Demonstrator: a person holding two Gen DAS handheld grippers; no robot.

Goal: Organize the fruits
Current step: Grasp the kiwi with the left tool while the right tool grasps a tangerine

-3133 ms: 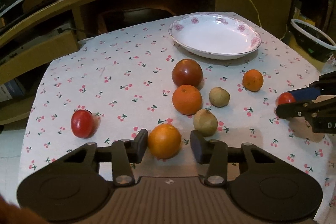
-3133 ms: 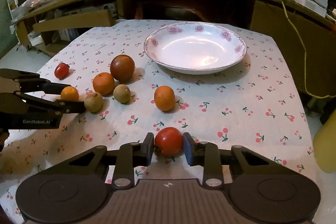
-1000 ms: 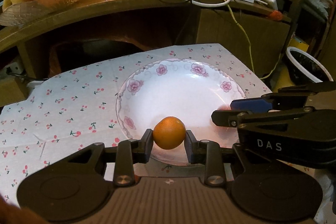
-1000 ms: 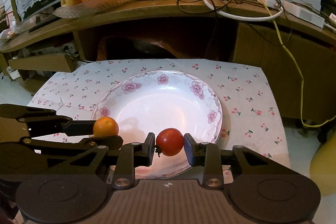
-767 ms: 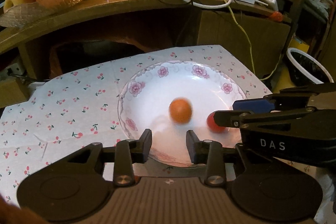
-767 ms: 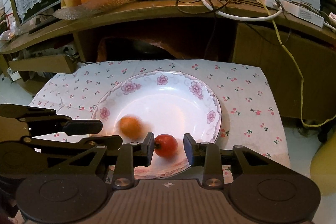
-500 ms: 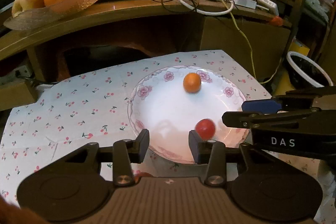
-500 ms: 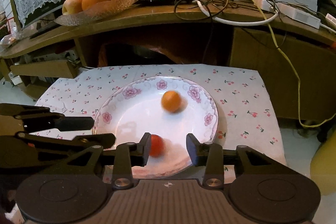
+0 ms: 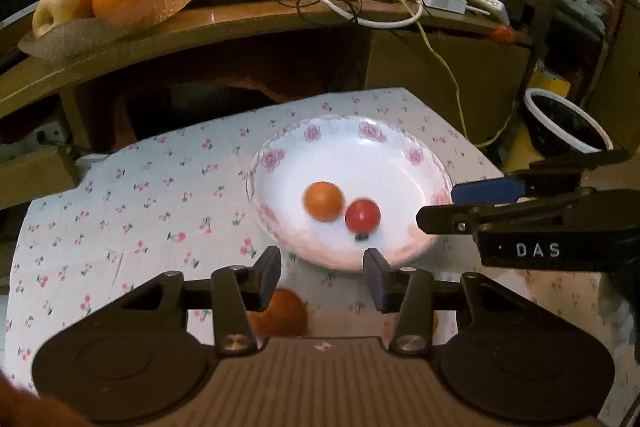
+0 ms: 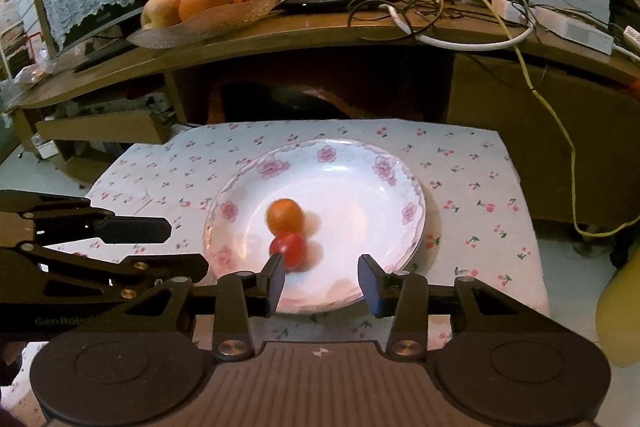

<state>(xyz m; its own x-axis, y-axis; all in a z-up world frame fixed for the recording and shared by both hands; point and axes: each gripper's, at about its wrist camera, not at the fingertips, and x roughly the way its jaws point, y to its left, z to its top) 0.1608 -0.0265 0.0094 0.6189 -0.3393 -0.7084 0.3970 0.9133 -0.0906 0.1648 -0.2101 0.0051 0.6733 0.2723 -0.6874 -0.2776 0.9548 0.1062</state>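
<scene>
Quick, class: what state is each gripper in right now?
Left gripper: open, empty; jaws just opening, small orange citrus fruit released onto white floral plate.
Right gripper: open, empty; jaws just opening, small red tomato on plate.

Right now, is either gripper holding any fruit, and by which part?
Nothing is held. The left gripper and right gripper have just been opening, with nothing between them; the orange and tomato lie loose in the plate.
</scene>
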